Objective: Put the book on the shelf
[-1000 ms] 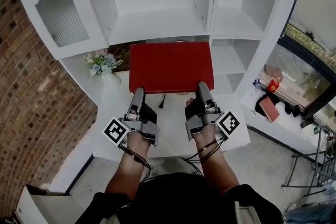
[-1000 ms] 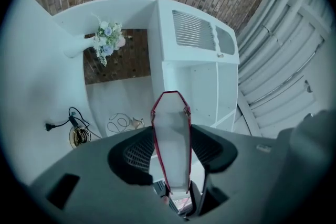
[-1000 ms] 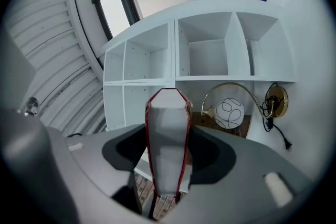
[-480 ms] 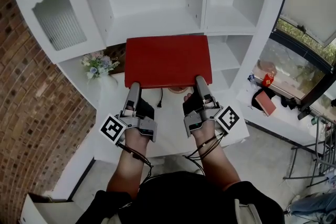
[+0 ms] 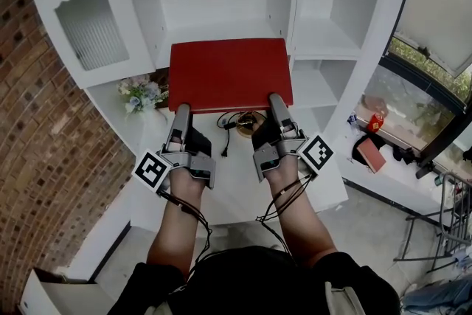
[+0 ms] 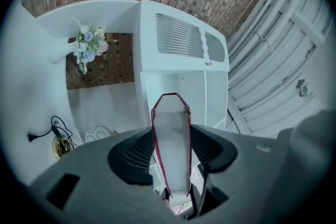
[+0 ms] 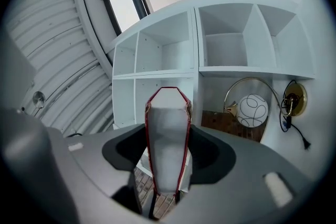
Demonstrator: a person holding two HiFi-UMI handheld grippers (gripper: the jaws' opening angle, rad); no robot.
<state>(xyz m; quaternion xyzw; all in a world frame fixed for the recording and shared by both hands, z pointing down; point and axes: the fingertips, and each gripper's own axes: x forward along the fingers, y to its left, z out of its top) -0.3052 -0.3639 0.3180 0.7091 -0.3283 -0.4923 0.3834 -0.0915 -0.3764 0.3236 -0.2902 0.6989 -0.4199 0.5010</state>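
Far left: brick wall (image 5: 37,158), then a white cabinet door (image 5: 85,18) with ribbed glass. Below the door, flowers (image 5: 140,94) at the back of the counter (image 5: 236,192), just left of the book (image 5: 228,74). Next, the left gripper (image 5: 179,114), clamped on the book's near edge by its left corner: jaws spread wide by the thick block, one pad pressed on each red cover, white pages edge-on between them in the left gripper view. Book held flat and level in the air, above the counter and straight before the wide middle bay of the shelf (image 5: 221,22), far edge up by that bay's board; touching it or not, impossible to tell. Beneath the book, at the counter's back, a lamp (image 7: 253,110) with a white globe inside a brass hoop, and beside it a black cable (image 5: 225,144) with its plug lying loose. Then the right gripper (image 5: 275,105), clamped likewise on the near edge by the right corner: jaws just as wide, pads tight on both covers, only the book between them. Right of that, the shelf's narrower bays. Farthest right, a window (image 5: 435,18) and under it a ledge (image 5: 391,173) with a small red thing (image 5: 376,122) and a flat reddish thing (image 5: 369,153), both too small to name.
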